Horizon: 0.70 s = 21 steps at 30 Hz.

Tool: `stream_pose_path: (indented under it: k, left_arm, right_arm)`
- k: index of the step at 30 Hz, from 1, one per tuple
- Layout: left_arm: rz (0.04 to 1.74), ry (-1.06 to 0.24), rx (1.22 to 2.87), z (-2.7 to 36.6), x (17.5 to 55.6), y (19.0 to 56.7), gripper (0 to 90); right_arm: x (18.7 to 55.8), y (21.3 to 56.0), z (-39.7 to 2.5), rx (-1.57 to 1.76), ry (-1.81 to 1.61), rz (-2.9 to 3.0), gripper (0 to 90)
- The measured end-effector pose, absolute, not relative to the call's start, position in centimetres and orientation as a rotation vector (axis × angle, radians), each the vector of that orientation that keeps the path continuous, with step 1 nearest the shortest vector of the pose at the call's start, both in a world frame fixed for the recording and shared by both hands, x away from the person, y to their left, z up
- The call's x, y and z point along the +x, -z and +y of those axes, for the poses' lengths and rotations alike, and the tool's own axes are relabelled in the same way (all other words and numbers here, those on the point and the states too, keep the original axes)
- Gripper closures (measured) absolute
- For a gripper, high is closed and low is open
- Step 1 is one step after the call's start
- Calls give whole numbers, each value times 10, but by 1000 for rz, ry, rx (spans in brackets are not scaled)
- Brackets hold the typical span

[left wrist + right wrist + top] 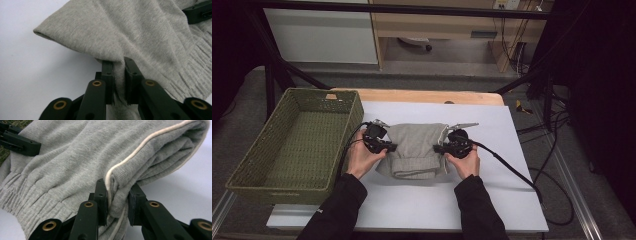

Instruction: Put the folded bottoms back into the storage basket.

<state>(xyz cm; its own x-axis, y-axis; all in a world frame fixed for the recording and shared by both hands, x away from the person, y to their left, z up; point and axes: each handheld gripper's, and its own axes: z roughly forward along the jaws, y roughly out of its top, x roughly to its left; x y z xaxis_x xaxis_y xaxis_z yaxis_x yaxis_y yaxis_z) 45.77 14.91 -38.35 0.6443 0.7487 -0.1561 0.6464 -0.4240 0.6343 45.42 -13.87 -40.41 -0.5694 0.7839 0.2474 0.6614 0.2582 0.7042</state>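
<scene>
A folded grey knit garment [416, 150] with ribbed cuffs and a cream trim lies in the middle of the white table sheet [492, 200]. My left gripper [388, 147] holds its left edge; up close the grey garment [140, 32] is pinched between the two black jaws of that left gripper [119, 75]. My right gripper [438, 148] holds the right edge. In the right gripper view the thick folded edge of the garment [75, 157] with the cream trim sits clamped in the right gripper [117, 200]. Each gripper view shows the other gripper's jaw tip at the garment's far side.
A green woven basket [257, 165], empty, stands at the table's left beside my left hand. Black cables trail from both grippers, the right one [512, 170] running across the sheet to the right edge. White sheet lies bare in front of and right of the garment.
</scene>
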Motion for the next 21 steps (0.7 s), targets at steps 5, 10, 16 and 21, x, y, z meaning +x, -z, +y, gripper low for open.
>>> stream_pose_path:
  k: [5, 10, 16, 21]
  left_arm:
    - [1064, -189, 2182, 150, 454, 378, 803]
    - [1049, -189, 2186, 151, 451, 375, 802]
    - [1041, -186, 2185, 152, 448, 371, 803]
    - [1033, -180, 2182, 154, 446, 366, 803]
  right_arm:
    - [449, 400, -140, 1358, -1217, 2364, 739]
    - [444, 395, -142, 1353, -1241, 2354, 739]
    - [441, 392, -143, 1354, -1257, 2352, 739]
    - [438, 390, -143, 1349, -1277, 2347, 739]
